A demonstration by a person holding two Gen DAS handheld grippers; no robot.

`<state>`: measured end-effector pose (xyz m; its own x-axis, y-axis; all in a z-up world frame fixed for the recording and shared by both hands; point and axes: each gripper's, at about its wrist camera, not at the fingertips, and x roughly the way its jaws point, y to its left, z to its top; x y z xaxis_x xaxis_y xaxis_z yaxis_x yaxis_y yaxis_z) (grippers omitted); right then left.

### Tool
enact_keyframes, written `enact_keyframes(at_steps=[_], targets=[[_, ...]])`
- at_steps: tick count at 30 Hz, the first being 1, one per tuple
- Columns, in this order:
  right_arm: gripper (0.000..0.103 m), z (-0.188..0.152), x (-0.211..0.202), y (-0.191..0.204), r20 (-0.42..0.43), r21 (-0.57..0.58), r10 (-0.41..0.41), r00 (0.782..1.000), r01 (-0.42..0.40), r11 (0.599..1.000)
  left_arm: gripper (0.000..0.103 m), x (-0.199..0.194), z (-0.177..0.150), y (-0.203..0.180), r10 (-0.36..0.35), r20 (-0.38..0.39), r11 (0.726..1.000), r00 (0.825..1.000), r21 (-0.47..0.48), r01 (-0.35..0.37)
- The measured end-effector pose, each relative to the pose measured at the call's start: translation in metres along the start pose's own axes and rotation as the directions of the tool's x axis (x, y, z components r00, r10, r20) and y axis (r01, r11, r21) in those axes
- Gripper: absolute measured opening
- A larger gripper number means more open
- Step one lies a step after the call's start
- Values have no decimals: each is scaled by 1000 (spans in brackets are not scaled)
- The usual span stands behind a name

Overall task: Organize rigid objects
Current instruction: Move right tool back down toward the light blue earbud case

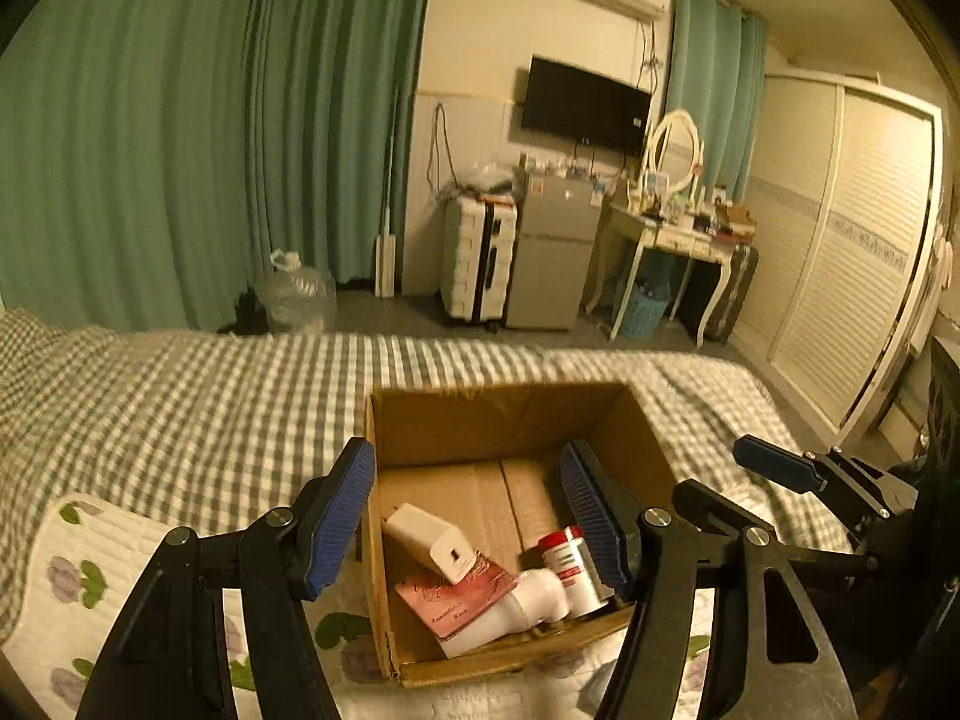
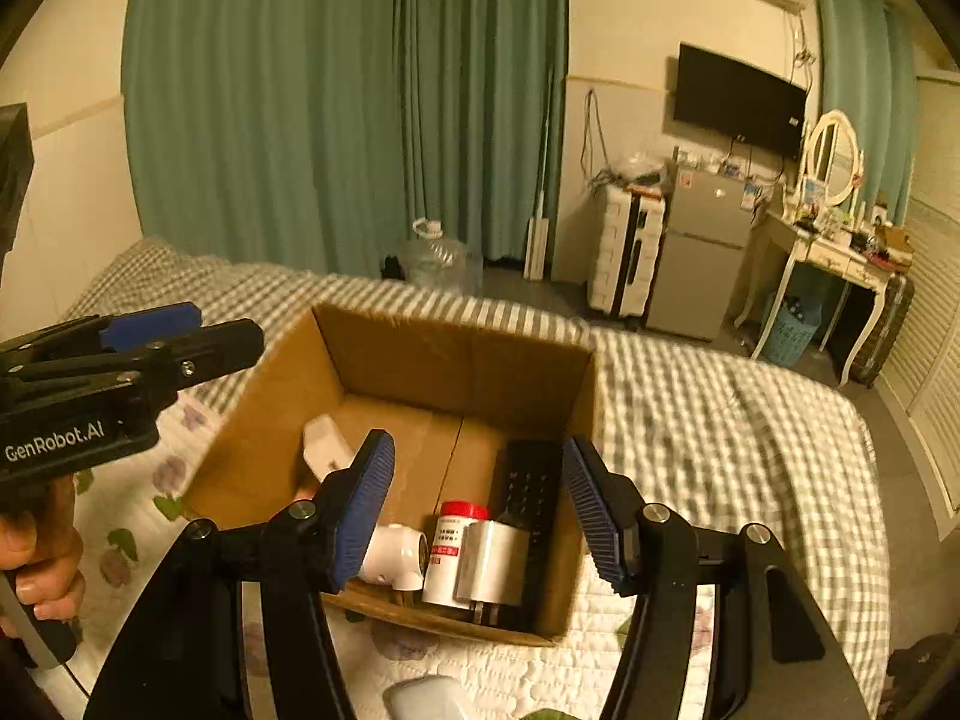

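Cardboard box (image 2: 420, 360) sits open on the checked bed (image 2: 720, 420), straight ahead of and just below both claws. Inside lie a black remote (image 2: 528, 498) along the right wall, long axis pointing away, a white charger (image 1: 432, 546), a red-capped bottle (image 2: 453, 546) and a white fitting (image 2: 396, 558). Left claw (image 1: 468, 516) and right claw (image 2: 477, 507) both gape wide, empty. A pale object (image 2: 420, 699) lies on the quilt beneath the right claw, nearer that hand.

In the right wrist view, the right gripper (image 2: 477, 504) hangs spread wide and empty over a cardboard box (image 2: 456, 354) at centre frame. Inside lie a white charger (image 2: 324, 447), a red-capped bottle (image 2: 450, 546) and a black remote (image 2: 528, 492). The left gripper (image 2: 153, 333) enters at mid-left.
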<state>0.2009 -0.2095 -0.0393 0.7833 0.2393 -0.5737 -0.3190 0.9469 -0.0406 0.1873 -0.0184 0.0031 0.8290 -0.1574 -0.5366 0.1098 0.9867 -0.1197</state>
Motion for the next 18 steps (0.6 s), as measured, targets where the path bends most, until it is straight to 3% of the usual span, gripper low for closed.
enact_keyframes(at_steps=[18], targets=[[92,43,-164,20,240,15,-44,970,41,999,68,-152,39,-25,11,221,999,975,47,-21]])
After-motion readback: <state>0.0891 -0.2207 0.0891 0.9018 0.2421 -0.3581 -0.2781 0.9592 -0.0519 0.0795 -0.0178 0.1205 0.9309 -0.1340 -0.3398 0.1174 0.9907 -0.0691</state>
